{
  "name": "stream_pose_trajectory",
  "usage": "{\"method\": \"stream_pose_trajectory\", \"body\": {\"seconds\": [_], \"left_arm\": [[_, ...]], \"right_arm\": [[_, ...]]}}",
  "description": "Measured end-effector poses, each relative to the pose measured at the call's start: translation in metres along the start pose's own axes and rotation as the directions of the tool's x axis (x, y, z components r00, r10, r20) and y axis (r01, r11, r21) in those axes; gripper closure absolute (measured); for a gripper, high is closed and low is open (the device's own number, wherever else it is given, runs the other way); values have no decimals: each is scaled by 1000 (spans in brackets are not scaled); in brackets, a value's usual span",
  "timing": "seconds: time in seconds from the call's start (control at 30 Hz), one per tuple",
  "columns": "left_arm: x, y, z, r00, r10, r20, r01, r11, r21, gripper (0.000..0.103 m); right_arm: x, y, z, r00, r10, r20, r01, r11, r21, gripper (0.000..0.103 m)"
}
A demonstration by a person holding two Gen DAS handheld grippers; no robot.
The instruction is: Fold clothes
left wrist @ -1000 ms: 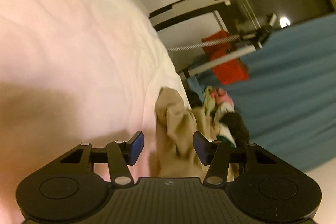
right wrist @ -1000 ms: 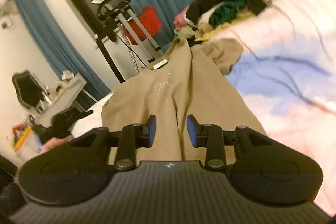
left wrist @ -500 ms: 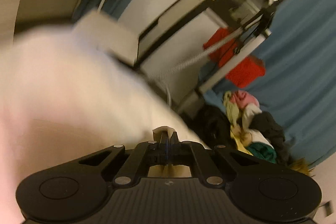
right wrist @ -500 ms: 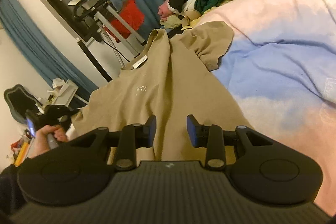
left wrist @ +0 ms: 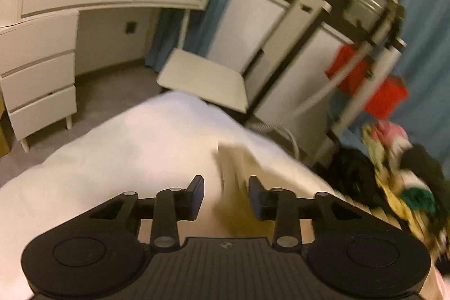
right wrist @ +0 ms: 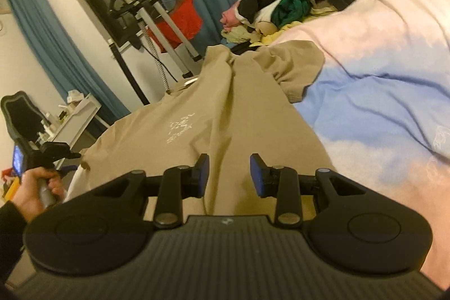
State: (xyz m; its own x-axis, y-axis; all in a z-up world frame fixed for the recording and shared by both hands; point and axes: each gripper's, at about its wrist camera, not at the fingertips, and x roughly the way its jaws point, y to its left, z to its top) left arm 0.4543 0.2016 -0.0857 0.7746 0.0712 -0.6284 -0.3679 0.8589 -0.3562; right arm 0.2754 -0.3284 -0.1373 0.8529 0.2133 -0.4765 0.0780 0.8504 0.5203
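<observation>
1. Right wrist view: right gripper (right wrist: pixel 229 173), fingers wide and empty, over the tan shirt (right wrist: pixel 225 114) spread on the bed (right wrist: pixel 379 80); clothes pile (right wrist: pixel 295 2) at 1 o'clock.
2. Left wrist view (blurred): left gripper (left wrist: pixel 226 196), fingers wide, a tan fold between them; dresser (left wrist: pixel 39 69) at 10 o'clock.

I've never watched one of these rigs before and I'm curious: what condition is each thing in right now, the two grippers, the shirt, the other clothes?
Left gripper: open, holding nothing.
Right gripper: open, holding nothing.
Tan shirt: spread on the bed, creased down the middle, not yet folded; one sleeve bunched.
Clothes pile: heaped, unfolded, beyond the shirt.
Dresser drawers: shut.
</observation>
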Motion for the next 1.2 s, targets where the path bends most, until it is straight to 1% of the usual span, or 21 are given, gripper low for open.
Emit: {"method": "stream_pose_trajectory", "body": {"seconds": [0.1, 0.17, 0.2, 0.27, 0.33, 0.37, 0.4, 0.43, 0.5, 0.53, 0.57, 0.6, 0.63, 0.67, 0.7, 0.73, 0.83, 0.93, 1.07, 1.13, 1.2], "left_arm": [[-66, 17, -34, 992, -69, -109, 79, 993, 92, 46], [-108, 28, -67, 976, -91, -199, 120, 983, 136, 42], [-125, 32, -84, 963, -100, -251, 139, 980, 142, 41], [-154, 47, -126, 919, -108, -378, 169, 977, 133, 40], [-175, 63, -168, 860, -116, -496, 186, 978, 95, 40], [-184, 69, -186, 836, -128, -534, 200, 977, 79, 41], [-194, 74, -203, 814, -145, -562, 218, 974, 65, 41], [-202, 76, -215, 805, -150, -574, 230, 971, 69, 41], [-216, 73, -230, 806, -146, -574, 256, 960, 116, 42], [-223, 69, -235, 812, -134, -568, 266, 951, 155, 43], [-230, 66, -238, 820, -117, -560, 265, 945, 192, 52], [-235, 63, -240, 828, -97, -553, 261, 939, 225, 65], [-239, 63, -241, 825, -90, -558, 266, 933, 242, 72], [-242, 62, -242, 817, -90, -570, 277, 927, 252, 88], [-245, 63, -241, 811, -91, -578, 284, 925, 253, 101], [-249, 65, -240, 806, -94, -584, 289, 924, 251, 102], [-265, 66, -234, 817, -92, -569, 291, 918, 270, 102], [-276, 71, -228, 841, -46, -540, 259, 909, 326, 102], [-277, 73, -228, 856, 29, -516, 203, 899, 388, 102], [-284, 71, -229, 866, 40, -499, 196, 890, 412, 102], [-293, 64, -229, 881, 26, -472, 207, 876, 436, 98]], "right_arm": [[-5, 5, -1, 1000, 18, 0, -18, 1000, -6, 67], [-11, 8, -3, 1000, 27, -1, -27, 1000, -11, 67], [-14, 11, -3, 999, 34, -1, -34, 999, -12, 67], [-25, 15, -5, 999, 52, 2, -52, 999, -8, 67], [-38, 19, -7, 998, 69, 7, -69, 998, -11, 67], [-46, 22, -8, 997, 71, 11, -71, 997, -22, 67], [-55, 25, -10, 997, 71, 15, -71, 997, -35, 67], [-63, 29, -12, 997, 70, 18, -70, 996, -50, 67], [-79, 36, -17, 997, 69, 21, -67, 995, -80, 67], [-86, 39, -20, 997, 71, 21, -68, 993, -91, 67], [-91, 42, -22, 997, 74, 21, -71, 992, -102, 67], [-96, 46, -25, 997, 76, 22, -73, 991, -115, 67], [-100, 49, -27, 997, 77, 23, -74, 989, -130, 67], [-103, 53, -28, 997, 75, 26, -70, 986, -149, 67], [-104, 57, -30, 997, 71, 29, -65, 984, -168, 67], [-103, 59, -32, 998, 63, 30, -57, 981, -183, 67], [-98, 66, -37, 999, 30, 28, -23, 975, -221, 67], [-92, 66, -42, 1000, 21, 4, -20, 975, -223, 67], [-89, 64, -45, 1000, 17, -11, -19, 974, -224, 67], [-89, 63, -44, 1000, 17, -10, -19, 975, -219, 67], [-89, 61, -43, 1000, 19, -8, -20, 977, -214, 67]]}}
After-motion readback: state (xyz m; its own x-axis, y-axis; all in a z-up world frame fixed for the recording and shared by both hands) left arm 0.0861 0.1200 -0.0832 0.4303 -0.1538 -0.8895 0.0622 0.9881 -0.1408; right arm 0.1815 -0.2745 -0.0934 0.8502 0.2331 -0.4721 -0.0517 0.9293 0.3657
